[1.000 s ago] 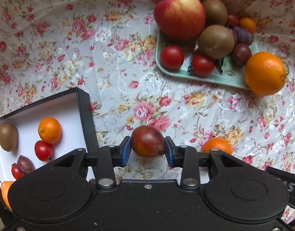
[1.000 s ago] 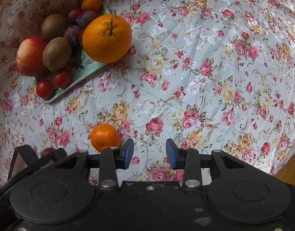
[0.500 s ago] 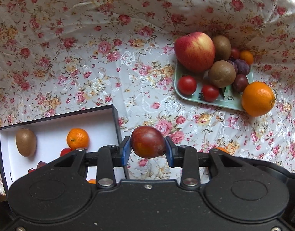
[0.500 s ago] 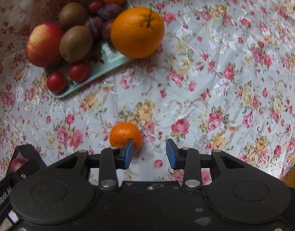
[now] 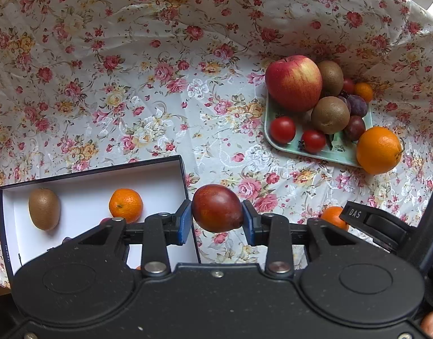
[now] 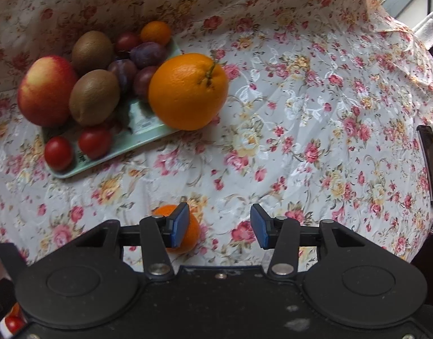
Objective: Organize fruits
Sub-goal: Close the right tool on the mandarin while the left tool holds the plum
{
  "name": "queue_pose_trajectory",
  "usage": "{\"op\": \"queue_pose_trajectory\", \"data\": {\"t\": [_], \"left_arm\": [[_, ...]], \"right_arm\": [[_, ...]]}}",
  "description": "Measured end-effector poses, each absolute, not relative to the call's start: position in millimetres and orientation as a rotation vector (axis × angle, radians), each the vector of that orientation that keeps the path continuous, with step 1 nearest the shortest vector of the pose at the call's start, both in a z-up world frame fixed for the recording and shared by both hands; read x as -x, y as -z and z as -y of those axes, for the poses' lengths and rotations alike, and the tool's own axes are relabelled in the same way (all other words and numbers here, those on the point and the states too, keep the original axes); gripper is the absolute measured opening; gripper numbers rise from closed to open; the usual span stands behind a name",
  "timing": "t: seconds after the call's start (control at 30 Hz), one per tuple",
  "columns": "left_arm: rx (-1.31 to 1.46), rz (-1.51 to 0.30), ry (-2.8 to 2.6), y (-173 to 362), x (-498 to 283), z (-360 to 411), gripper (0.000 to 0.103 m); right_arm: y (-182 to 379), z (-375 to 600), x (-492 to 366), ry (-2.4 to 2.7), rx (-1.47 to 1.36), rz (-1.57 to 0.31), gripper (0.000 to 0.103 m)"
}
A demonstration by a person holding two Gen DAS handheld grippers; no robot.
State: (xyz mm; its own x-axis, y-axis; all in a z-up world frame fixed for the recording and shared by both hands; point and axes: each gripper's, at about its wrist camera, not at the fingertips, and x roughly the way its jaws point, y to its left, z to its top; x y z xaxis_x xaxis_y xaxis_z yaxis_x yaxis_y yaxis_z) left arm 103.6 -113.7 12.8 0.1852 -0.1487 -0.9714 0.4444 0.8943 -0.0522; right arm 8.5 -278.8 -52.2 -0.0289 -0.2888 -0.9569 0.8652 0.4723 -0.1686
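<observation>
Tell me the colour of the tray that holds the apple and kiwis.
The flat plastic tray is pale mint green, clearest in the left wrist view.

cloth [image 5: 159, 90] showing white with pink-red floral print | tray [image 5: 338, 152] showing mint green | box [image 5: 86, 186] showing black outside, white inside | fingers [image 5: 184, 222] showing blue

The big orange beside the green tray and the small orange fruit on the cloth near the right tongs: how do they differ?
The big orange is much larger than the small orange fruit. The big one leans on the green tray; the small one lies alone on the cloth, partly behind a finger of the open right tongs. The big one shows a stem. Both are round and orange.
</observation>
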Motion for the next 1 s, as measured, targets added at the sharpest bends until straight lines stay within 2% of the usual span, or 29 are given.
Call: {"op": "queue_pose_trajectory", "data": {"t": [0.33, 0.47, 0.53, 0.67, 0.73, 0.9, 1.0], "left_arm": [[-0.262, -1.328, 0.429, -12.1, -102.3, 115.8, 0.045], [-0.259, -1.328, 0.433, -12.5, -102.6, 115.1, 0.045], [-0.257, -1.329, 0.434, -12.5, -102.9, 114.7, 0.045], [-0.255, -1.33, 0.435, -12.5, -103.5, 113.5, 0.045], [-0.254, -1.331, 0.434, -12.3, -103.3, 113.4, 0.045], [-0.254, -1.332, 0.436, -12.1, -103.3, 113.3, 0.045], [-0.243, -1.331, 0.441, -13.6, -105.1, 110.8, 0.045]], "right_arm": [[68.7, 289.1, -9.4, 1.07, -0.55, -1.323, 0.049], [85.3, 299.2, -6.1, 1.049, -0.649, -1.396, 0.046], [84.4, 301.2, -4.2, 1.062, -0.668, -1.376, 0.046], [86.0, 301.2, -4.2, 1.04, -0.685, -1.365, 0.027], [86.0, 298.8, -5.4, 1.034, -0.674, -1.362, 0.022], [84.1, 296.2, -9.0, 1.037, -0.663, -1.37, 0.021], [82.6, 302.8, -7.1, 1.016, -0.725, -1.387, 0.024]]}}
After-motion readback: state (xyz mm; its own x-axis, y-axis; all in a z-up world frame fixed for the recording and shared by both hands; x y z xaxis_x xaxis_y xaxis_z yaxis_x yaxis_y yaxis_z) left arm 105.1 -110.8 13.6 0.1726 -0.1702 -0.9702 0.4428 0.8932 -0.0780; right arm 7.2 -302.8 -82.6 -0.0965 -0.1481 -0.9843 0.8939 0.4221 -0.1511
